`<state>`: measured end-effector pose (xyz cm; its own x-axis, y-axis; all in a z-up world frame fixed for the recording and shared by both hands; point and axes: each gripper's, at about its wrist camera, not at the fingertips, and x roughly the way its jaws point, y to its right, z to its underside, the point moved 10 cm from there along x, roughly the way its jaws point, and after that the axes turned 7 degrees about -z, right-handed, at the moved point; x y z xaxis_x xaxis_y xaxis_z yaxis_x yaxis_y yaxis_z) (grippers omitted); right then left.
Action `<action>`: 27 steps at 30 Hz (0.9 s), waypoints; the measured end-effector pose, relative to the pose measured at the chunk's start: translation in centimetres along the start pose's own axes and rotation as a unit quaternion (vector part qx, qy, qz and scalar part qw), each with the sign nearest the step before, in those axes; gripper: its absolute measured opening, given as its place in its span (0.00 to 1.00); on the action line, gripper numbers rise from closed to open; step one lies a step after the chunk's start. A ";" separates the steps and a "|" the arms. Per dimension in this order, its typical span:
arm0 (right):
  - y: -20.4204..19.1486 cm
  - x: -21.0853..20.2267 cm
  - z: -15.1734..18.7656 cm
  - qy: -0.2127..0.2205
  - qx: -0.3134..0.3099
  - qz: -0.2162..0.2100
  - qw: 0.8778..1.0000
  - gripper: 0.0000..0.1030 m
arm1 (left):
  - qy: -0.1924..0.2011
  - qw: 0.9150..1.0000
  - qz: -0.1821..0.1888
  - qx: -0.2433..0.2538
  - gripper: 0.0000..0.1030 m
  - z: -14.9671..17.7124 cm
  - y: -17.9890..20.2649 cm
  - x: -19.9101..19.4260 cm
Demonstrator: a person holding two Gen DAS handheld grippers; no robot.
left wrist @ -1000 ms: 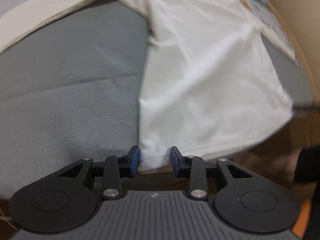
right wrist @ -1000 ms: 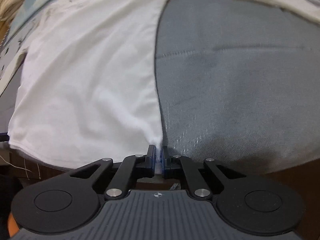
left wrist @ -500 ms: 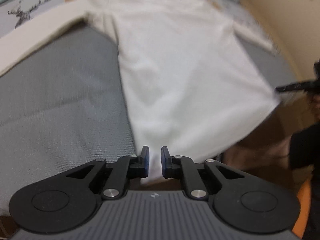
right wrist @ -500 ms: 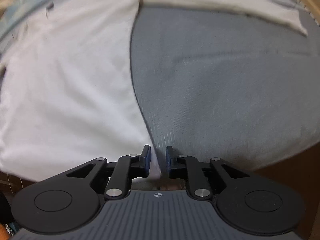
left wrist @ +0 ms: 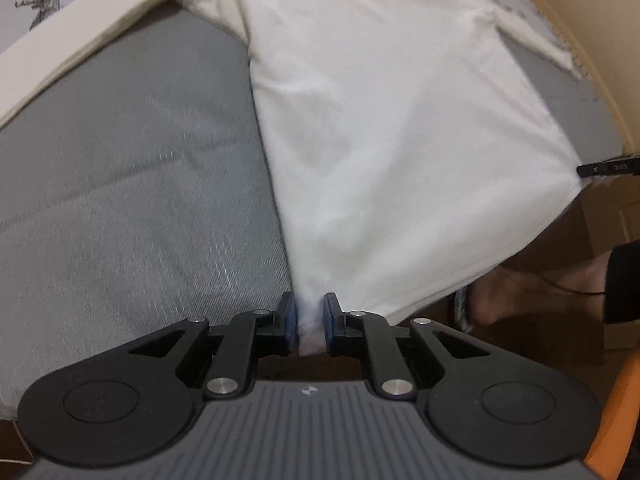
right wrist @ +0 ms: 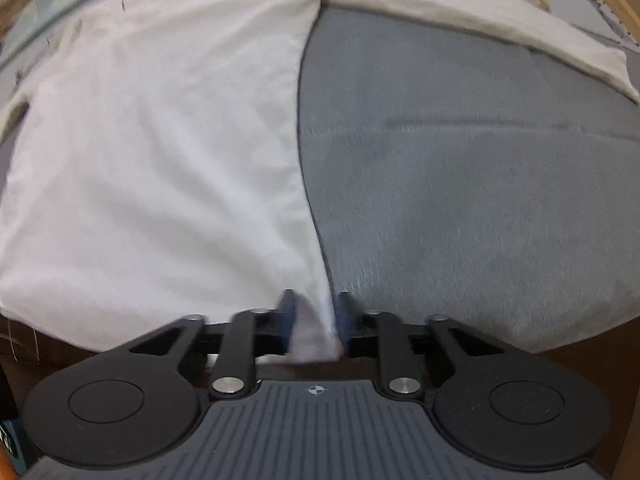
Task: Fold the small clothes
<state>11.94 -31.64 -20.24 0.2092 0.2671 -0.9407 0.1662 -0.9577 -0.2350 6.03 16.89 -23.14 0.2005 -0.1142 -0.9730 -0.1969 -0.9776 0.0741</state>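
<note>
The left hand-held gripper [left wrist: 307, 322] has its blue-padded fingers [left wrist: 289, 320] set narrowly apart, with the near left corner of a white shirt [left wrist: 400, 140] between them. The cloth fills the gap, but whether the pads press it firmly cannot be told. The right hand-held gripper [right wrist: 314, 322] stands slightly wider, with the opposite hem corner of the shirt [right wrist: 152, 152] bunched between its fingers [right wrist: 286, 312]; this view is blurred, so the firmness of that grip cannot be told either.

From both corners the shirt runs away from the grippers across a grey pad [left wrist: 132, 168], which serves as the work surface. The body of the shirt lies spread and mostly flat, with its hem hanging past the near edge of the pad. A sleeve [left wrist: 532, 36] lies out to the side at the far end. A cream cloth strip [right wrist: 480, 20] borders the far edge of the pad.

Progress assessment: the shirt appears laid out and smoothed, and no fold is visible in it. The task is therefore judged to be at an early stage. All folds of the sleeves and body remain to be made.
</note>
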 end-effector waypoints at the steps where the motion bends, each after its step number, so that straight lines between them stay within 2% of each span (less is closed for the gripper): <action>1: 0.1 0.5 0.4 -0.012 -0.006 0.008 1.000 0.07 | -0.005 1.000 -0.001 0.007 0.14 0.3 0.2 0.4; 4: -0.2 0.4 0.5 -0.015 -0.022 0.010 1.000 0.05 | 0.001 1.000 -0.010 0.027 0.06 0.4 0.9 0.6; 8: 0.2 0.5 0.9 -0.019 0.001 0.007 1.000 0.06 | 0.002 1.000 -0.012 0.025 0.06 0.3 0.8 0.4; 10: 0.1 0.6 0.6 -0.015 0.002 0.009 1.000 0.06 | 0.017 0.999 -0.012 0.030 0.07 -0.1 0.9 -0.2; 13: -0.2 -0.7 -1.6 0.047 -0.007 0.024 0.999 0.13 | 0.062 0.998 0.005 0.021 0.12 -1.5 1.1 -2.1; 15: -0.9 -2.1 -2.9 0.090 -0.002 0.001 0.996 0.20 | 0.073 0.997 0.029 0.017 0.13 -2.2 1.8 -2.5; 17: -1.6 -2.2 -3.4 0.103 -0.002 -0.019 0.995 0.32 | 0.046 0.998 0.023 0.026 0.14 -1.8 2.4 -1.2; 19: -2.6 -0.4 -2.6 0.063 -0.025 -0.024 0.997 0.34 | -0.005 0.999 -0.013 0.045 0.13 -0.6 2.2 0.8; 20: -3.1 0.5 -1.7 0.030 -0.045 -0.011 0.998 0.34 | -0.007 0.999 -0.014 0.047 0.14 -0.6 2.2 0.9; 22: -3.2 2.2 -0.1 -0.023 -0.081 0.027 0.996 0.34 | 0.025 0.999 -0.005 0.029 0.15 -1.9 2.1 -0.3; 23: -3.6 2.1 -0.4 -0.017 -0.089 0.032 0.995 0.34 | 0.047 0.999 -0.004 0.014 0.18 -2.9 1.7 -1.2; 24: -3.9 1.6 -1.2 0.001 -0.087 0.030 0.996 0.34 | 0.075 0.997 -0.005 -0.010 0.22 -3.8 0.8 -2.3; 26: -4.4 -0.1 -2.9 0.047 -0.069 0.023 0.996 0.34 | 0.117 0.991 -0.024 -0.061 0.38 -5.1 -1.3 -3.8; 27: -4.6 -1.0 -4.0 0.074 -0.058 0.021 0.995 0.34 | 0.143 0.984 -0.046 -0.097 0.38 -5.8 -3.0 -4.7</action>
<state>14.80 -27.02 -17.29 0.3563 0.2478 -0.9009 0.2624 -0.9519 -0.1581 11.23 19.30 -17.56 0.4760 -0.0419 -0.8785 0.0167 -0.9983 0.0566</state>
